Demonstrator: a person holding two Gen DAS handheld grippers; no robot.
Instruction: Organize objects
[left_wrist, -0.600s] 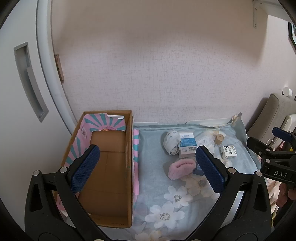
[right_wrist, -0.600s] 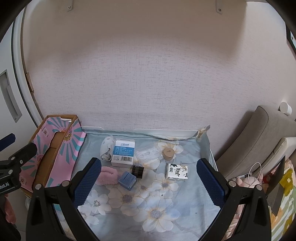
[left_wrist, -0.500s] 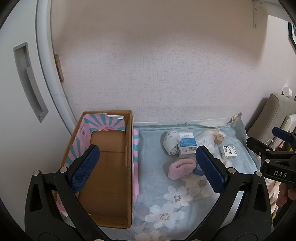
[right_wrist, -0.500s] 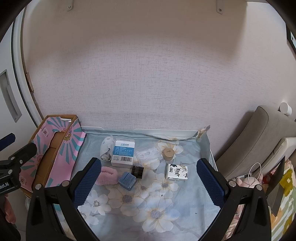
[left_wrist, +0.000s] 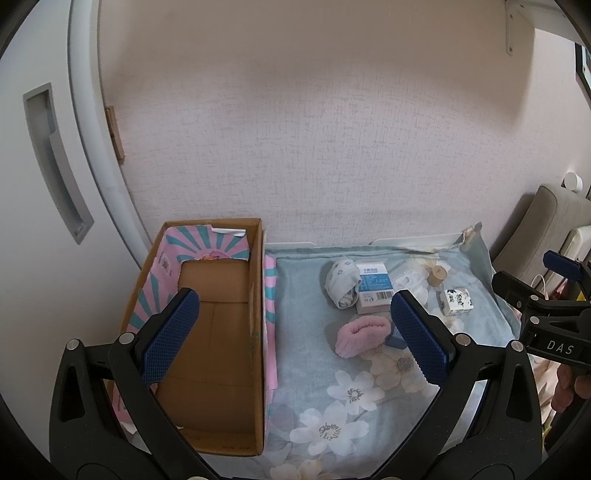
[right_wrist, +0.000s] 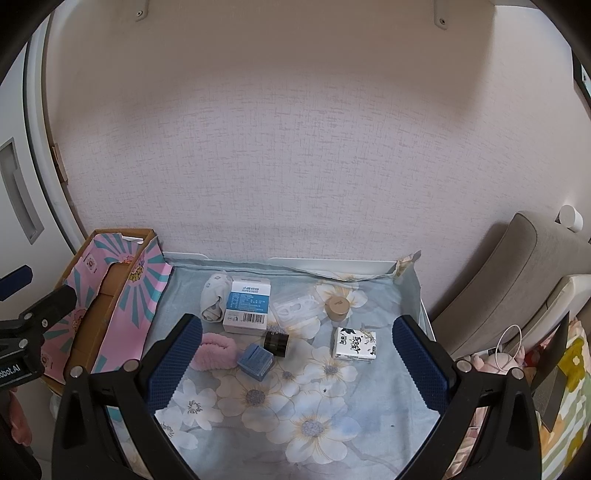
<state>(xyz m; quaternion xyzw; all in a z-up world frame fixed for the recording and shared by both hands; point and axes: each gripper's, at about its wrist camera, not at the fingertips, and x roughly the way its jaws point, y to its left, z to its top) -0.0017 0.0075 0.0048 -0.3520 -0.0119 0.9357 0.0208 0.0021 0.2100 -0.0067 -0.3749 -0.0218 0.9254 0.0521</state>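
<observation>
1. The left gripper (left_wrist: 293, 334) has its jaws spread wide with nothing between them; it hangs above the seam where the cardboard box (left_wrist: 218, 332) meets the floral cloth (left_wrist: 306, 373).
2. The right gripper (right_wrist: 297, 360) is equally wide and empty (its pads frame the clutter in the middle of the right wrist frame).
3. Nearest those jaws lie the pink fuzzy band (right_wrist: 216, 349), a small blue block (right_wrist: 255, 360) touching it, and a dark little cylinder (right_wrist: 276, 342) just behind.
4. Further back: the white and blue carton (right_wrist: 247, 304) with a rolled sock (right_wrist: 214, 299) against its left side, a clear plastic packet (right_wrist: 295, 308), a tan jar (right_wrist: 337, 307) and a printed tissue pack (right_wrist: 355, 345) at centre right.
5. The box sits open and bare at the left of both frames, beside the cloth.
6. Judgement: no pick has begun. Starting with the near, soft band seems wise; come down square over it, close gently, and keep clear of the block so it is not dragged.
</observation>
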